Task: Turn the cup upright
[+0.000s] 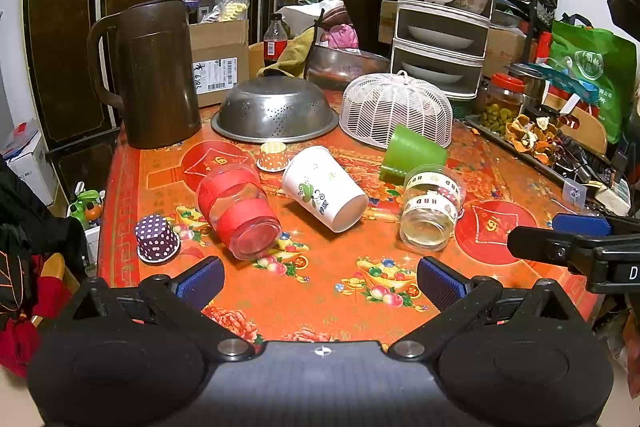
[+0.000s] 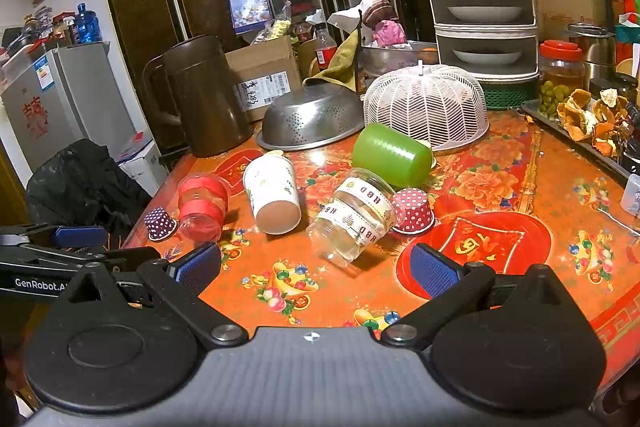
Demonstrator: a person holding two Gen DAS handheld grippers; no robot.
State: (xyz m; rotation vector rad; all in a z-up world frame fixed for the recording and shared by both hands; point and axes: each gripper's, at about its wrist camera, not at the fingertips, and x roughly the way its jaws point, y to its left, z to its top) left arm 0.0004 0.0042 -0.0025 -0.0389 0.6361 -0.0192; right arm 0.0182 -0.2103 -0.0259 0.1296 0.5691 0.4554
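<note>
1. The left gripper (image 1: 320, 277) hangs over the near edge of the table (image 1: 328, 291). Its two blue fingers (image 1: 202, 281) are spread wide, and nothing is between them.
2. The right gripper (image 2: 316, 267) hangs over the near edge too. Its blue fingers (image 2: 434, 269) are also spread wide, with nothing between them.
3. In the left wrist view, the right gripper pokes in at 3 o'clock.
4. Four big cups lie on their sides on the red flowery cloth.
5. The clear cup with red bands (image 1: 238, 211) lies at 10 o'clock from the left gripper – its bottom faces the camera.
6. The white paper cup (image 1: 324, 189) lies at 12 o'clock from the left gripper, just beside the red-banded one, with its bottom toward the camera.
7. The clear cup with "HBD" tape (image 2: 354, 213) lies at 12 o'clock from the right gripper.
8. The green cup (image 2: 392, 155) lies behind the taped cup, right by the white basket cover (image 2: 428, 105).
9. Small dotted paper cups sit upside down – a purple one (image 1: 157, 239) at 9 o'clock, an orange one (image 1: 273, 157) farther back, and a pink one (image 2: 414, 211) touching the taped cup.
10. At the back stand a brown jug (image 1: 154, 75) and a metal strainer bowl (image 1: 275, 109) (it is upside down).
</note>
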